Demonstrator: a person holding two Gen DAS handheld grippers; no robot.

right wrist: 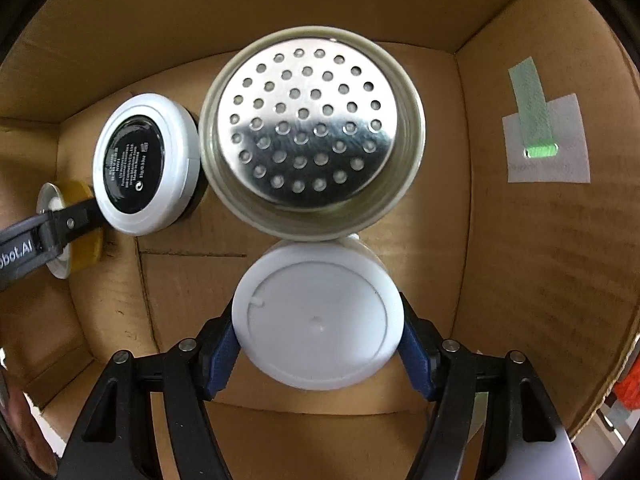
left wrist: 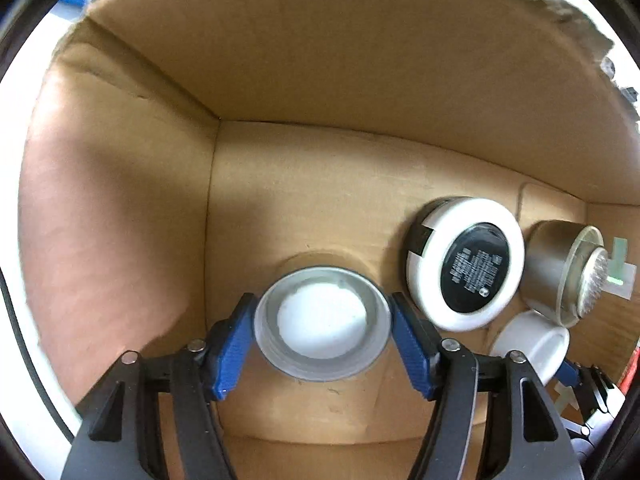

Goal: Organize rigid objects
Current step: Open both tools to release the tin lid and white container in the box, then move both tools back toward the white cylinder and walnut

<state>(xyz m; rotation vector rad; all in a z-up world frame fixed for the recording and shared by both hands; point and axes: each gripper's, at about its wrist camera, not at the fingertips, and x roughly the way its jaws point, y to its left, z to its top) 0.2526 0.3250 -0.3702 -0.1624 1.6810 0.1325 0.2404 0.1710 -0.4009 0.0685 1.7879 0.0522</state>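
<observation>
Both grippers reach down into a cardboard box (left wrist: 320, 80). My left gripper (left wrist: 322, 340) is shut on a small jar with a silver rim and white centre (left wrist: 322, 322); from the right wrist view it looks amber (right wrist: 86, 228). My right gripper (right wrist: 318, 344) is shut on a white round jar (right wrist: 318, 316), seen in the left wrist view (left wrist: 534, 340) too. A white compact with a black label (left wrist: 466, 266) (right wrist: 146, 164) and a metal shaker with a perforated top (right wrist: 312, 132) (left wrist: 560, 272) stand between them on the box floor.
The box walls (right wrist: 540, 240) close in on all sides. A white patch with green tape (right wrist: 546, 148) is stuck on the right wall. The box floor (right wrist: 192, 292) shows flap seams. Something orange (right wrist: 630, 390) lies outside the box at the right edge.
</observation>
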